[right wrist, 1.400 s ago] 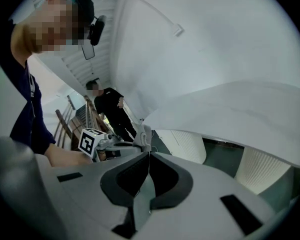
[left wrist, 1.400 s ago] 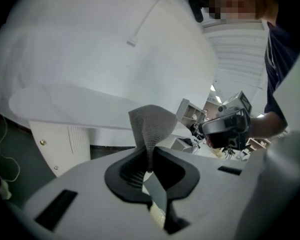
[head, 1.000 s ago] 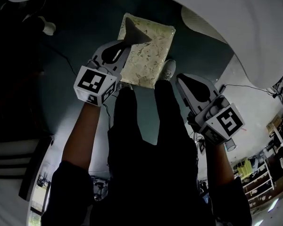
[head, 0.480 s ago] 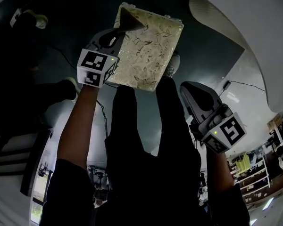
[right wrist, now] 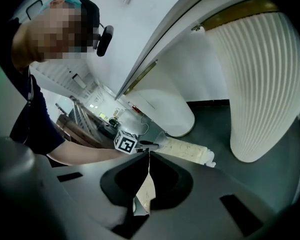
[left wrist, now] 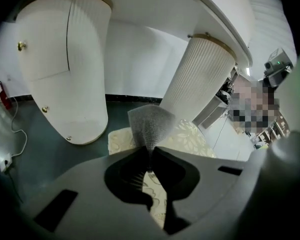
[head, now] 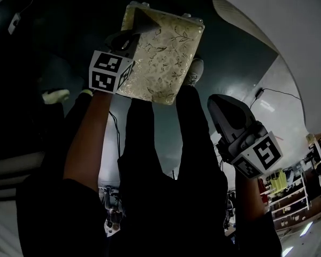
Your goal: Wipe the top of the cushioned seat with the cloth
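Observation:
The cushioned seat (head: 163, 58) is a square stool with cream floral fabric, standing on the dark floor ahead of my legs. My left gripper (head: 135, 32) is over its far left corner, shut on a grey cloth (head: 145, 20) that fans out past the jaws. In the left gripper view the cloth (left wrist: 152, 124) spreads above the seat (left wrist: 190, 134). My right gripper (head: 215, 101) hangs shut to the right of the seat, with nothing between its tips. From the right gripper view, the seat (right wrist: 187, 149) and the left gripper (right wrist: 152, 145) with the cloth lie ahead.
White fluted table pedestals (left wrist: 202, 79) (left wrist: 70, 69) stand beyond the seat under a white tabletop (head: 289, 20). My shoe (head: 193, 71) touches the seat's near right side. Another shoe (head: 56, 95) is at the left. A cable (head: 273, 92) runs across the floor at the right.
The left gripper with the cloth has slid towards the seat's far left corner. The right gripper has drifted slightly down and right, still shut.

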Tool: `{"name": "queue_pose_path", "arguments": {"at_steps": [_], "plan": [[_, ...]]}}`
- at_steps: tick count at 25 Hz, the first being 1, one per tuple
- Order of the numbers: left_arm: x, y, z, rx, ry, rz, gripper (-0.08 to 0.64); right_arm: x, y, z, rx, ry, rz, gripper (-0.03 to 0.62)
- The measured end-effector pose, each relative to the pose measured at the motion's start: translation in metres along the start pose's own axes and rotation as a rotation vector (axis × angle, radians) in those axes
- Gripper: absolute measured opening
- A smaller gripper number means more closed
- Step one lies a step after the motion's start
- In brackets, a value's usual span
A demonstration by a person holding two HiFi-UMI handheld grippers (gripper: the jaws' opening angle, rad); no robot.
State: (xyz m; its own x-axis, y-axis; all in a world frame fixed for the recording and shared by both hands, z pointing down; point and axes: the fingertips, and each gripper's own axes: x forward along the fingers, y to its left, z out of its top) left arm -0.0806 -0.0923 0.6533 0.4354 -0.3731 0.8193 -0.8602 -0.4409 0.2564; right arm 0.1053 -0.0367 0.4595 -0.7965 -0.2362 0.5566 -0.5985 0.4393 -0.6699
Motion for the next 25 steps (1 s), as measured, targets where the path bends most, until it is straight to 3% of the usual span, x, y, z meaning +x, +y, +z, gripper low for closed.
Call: {"name": "queue_pose_path", "arguments": {"at_steps": [5,8,11,25], "plan": [[0.014,-0.003,0.002,0.001,0.007,-0.015,0.026,0.003,-0.006,-0.003,-0.027,-0.010,0.024,0.026],[0.021,-0.014,0.005,0.010,0.012,-0.028,0.026,0.002,-0.010,-0.002,0.009,-0.009,0.022,0.026],[0.031,-0.030,0.009,0.014,0.016,-0.045,0.026,-0.002,-0.016,0.000,0.056,-0.012,0.009,0.026],[0.066,-0.115,0.020,0.076,0.053,-0.156,0.026,-0.033,-0.041,0.003,0.060,-0.038,-0.002,0.026]]}}
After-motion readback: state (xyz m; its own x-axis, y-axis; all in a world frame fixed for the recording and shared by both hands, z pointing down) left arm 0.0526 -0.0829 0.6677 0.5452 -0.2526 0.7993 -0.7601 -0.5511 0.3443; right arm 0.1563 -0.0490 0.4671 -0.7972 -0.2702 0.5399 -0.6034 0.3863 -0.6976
